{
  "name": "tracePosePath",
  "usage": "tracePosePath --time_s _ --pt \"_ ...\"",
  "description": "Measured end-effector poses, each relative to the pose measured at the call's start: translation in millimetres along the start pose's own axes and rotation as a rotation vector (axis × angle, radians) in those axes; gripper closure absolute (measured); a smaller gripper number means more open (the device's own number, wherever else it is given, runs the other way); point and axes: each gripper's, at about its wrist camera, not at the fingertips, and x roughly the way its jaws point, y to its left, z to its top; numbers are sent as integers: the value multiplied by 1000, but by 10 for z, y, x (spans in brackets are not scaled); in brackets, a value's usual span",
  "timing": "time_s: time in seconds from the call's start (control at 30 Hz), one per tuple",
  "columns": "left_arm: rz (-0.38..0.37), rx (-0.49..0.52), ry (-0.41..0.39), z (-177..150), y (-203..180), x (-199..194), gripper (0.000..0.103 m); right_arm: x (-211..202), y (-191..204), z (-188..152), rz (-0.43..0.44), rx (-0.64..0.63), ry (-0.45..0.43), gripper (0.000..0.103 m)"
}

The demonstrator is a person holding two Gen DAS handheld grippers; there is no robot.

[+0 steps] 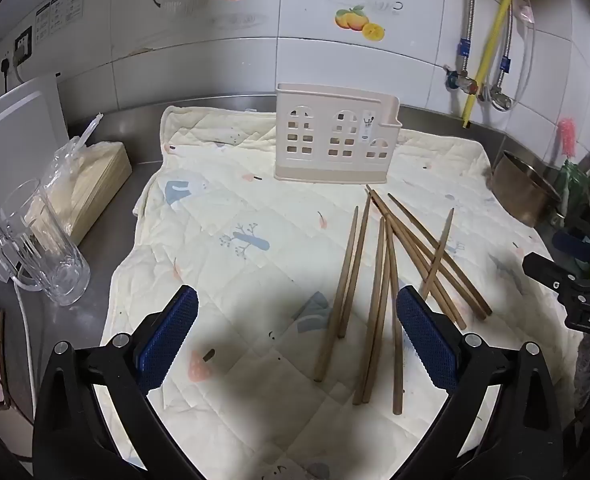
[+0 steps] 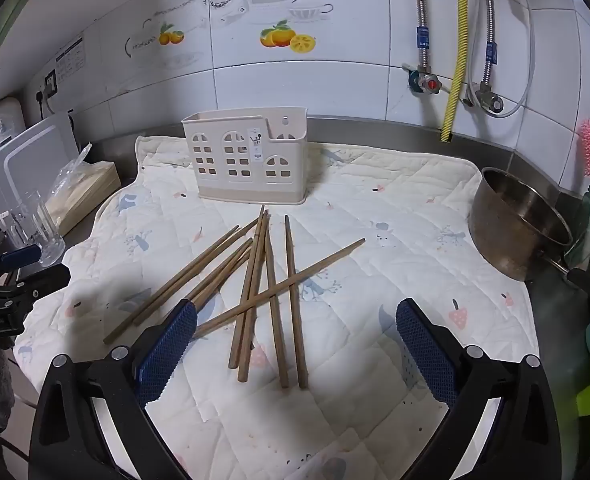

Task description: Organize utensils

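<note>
Hovering over the cloth (image 1: 231, 216), both grippers spread wide with nothing between the fingers.

Left gripper (image 1: 297, 334): blue pads apart, angled down at the cloth. Chopsticks (image 1: 379, 280) lie loose on the cloth at roughly 1–2 o'clock from the gap's centre. Two of them run up just inside the right finger (image 1: 427, 340), passing behind its tip; the rest fan out beyond it toward 2 o'clock. No contact visible. Holder (image 1: 335, 136) stands upright at 12 o'clock, past the sticks, near the back edge of the cloth.

Right gripper (image 2: 297, 338): same wide stance, empty. Here the chopsticks (image 2: 263, 280) sit mostly at 11–12 o'clock, a crossed pile whose near ends reach into the gap between the fingers. Several sticks pass behind the left finger (image 2: 167, 344); whether they touch it I can't tell. Holder (image 2: 247, 160) upright at 12 o'clock behind the pile, looks empty from this angle.

Desk extras: glass (image 1: 43, 248) at 9 o'clock from the left gripper, steel pot (image 2: 519, 224) at 2 o'clock from the right.
</note>
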Motion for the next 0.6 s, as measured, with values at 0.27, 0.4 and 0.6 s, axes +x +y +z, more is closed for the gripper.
tracePosePath --time_s 0.27,0.4,0.6 --pt "-4 13 -7 32 -6 -22 5 -7 5 3 -7 -7 -2 6" --pt "0 27 -16 5 -56 -43 5 2 16 6 -8 -4 -2 6" --pt "-2 18 -17 10 -47 -47 5 -3 -15 -3 -6 -1 0 6"
